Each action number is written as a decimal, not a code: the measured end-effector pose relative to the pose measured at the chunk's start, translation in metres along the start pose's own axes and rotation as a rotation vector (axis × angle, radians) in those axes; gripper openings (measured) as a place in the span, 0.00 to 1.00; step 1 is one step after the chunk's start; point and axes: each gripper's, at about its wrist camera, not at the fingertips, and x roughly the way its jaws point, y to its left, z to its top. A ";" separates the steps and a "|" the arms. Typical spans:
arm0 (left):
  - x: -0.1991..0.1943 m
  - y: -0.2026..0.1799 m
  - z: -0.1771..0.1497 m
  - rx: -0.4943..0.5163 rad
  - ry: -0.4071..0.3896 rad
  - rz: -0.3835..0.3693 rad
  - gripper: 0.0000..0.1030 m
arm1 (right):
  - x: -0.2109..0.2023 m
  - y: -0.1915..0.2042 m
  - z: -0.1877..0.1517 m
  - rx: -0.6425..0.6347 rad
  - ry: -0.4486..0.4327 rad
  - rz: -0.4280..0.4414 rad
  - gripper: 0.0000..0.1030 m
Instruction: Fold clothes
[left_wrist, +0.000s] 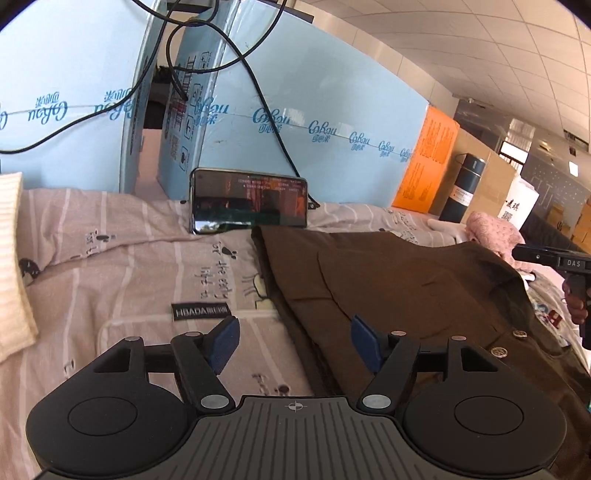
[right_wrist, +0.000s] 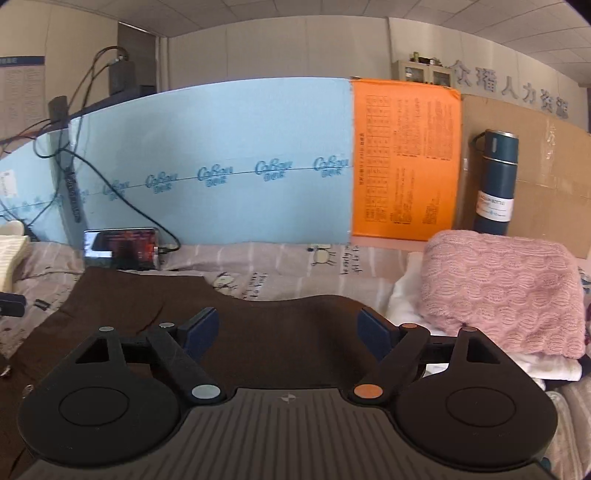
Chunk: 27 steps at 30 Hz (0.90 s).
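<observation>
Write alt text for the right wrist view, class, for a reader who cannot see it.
The open right gripper hovers over a brown garment spread on a patterned bedsheet. A folded pink towel lies to the right, a phone leans against a blue board behind, and a dark flask stands by cardboard.

Ahead of you a phone (right_wrist: 121, 248) leans against the blue foam board (right_wrist: 221, 166) at left of frame, cabled. An orange sheet (right_wrist: 405, 158) and cardboard (right_wrist: 546, 177) fill the upper right, a dark flask (right_wrist: 496, 182) standing before the cardboard.
</observation>
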 end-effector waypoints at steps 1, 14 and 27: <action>-0.007 -0.001 -0.008 -0.006 0.009 -0.017 0.66 | 0.001 0.011 -0.001 -0.015 0.012 0.091 0.83; -0.029 -0.038 -0.045 0.080 0.016 -0.176 0.63 | 0.046 0.090 -0.047 -0.155 0.253 0.402 0.84; -0.031 -0.081 -0.033 0.220 -0.116 -0.183 0.02 | -0.041 0.012 -0.091 0.010 0.134 0.189 0.88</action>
